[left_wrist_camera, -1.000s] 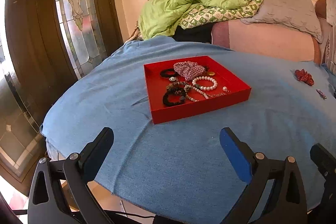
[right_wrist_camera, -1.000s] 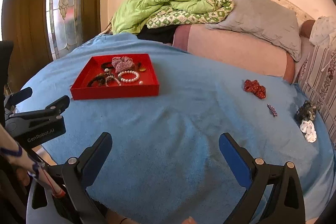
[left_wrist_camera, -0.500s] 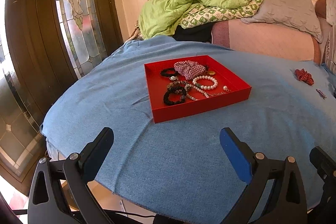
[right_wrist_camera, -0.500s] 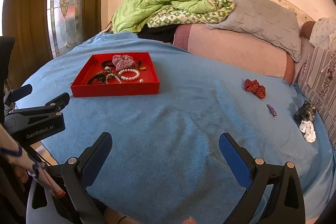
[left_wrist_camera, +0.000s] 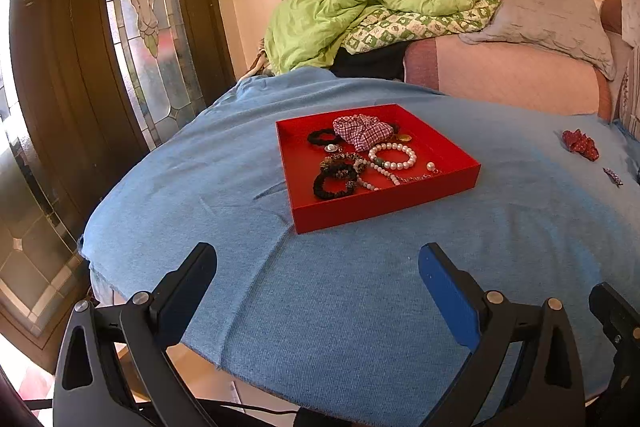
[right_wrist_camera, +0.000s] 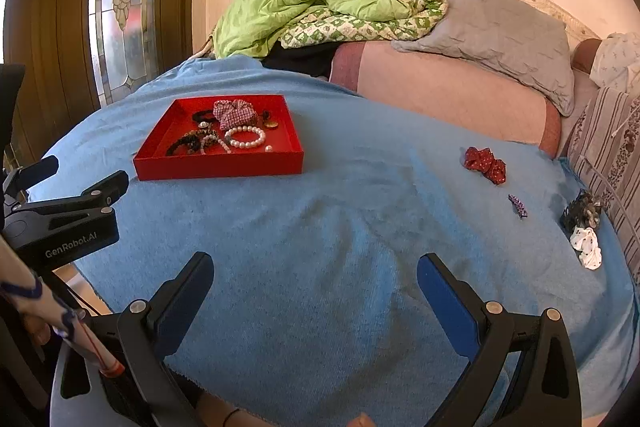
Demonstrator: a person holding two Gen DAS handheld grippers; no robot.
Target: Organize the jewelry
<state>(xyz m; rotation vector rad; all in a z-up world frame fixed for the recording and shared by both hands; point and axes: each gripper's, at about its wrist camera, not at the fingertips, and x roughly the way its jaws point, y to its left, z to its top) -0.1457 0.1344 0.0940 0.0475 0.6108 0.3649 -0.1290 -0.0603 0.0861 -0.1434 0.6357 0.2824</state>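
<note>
Red tray holds a pearl bracelet, black scrunchies and checked cloth. Both grippers, left and right, gape wide, holding nothing.

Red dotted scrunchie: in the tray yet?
No, the red dotted scrunchie lies on the blue cloth, well right of the red tray.

Warm daylight enters through the stained-glass window (left side), sharp focus, heavy fisheye bending at edges.
</note>
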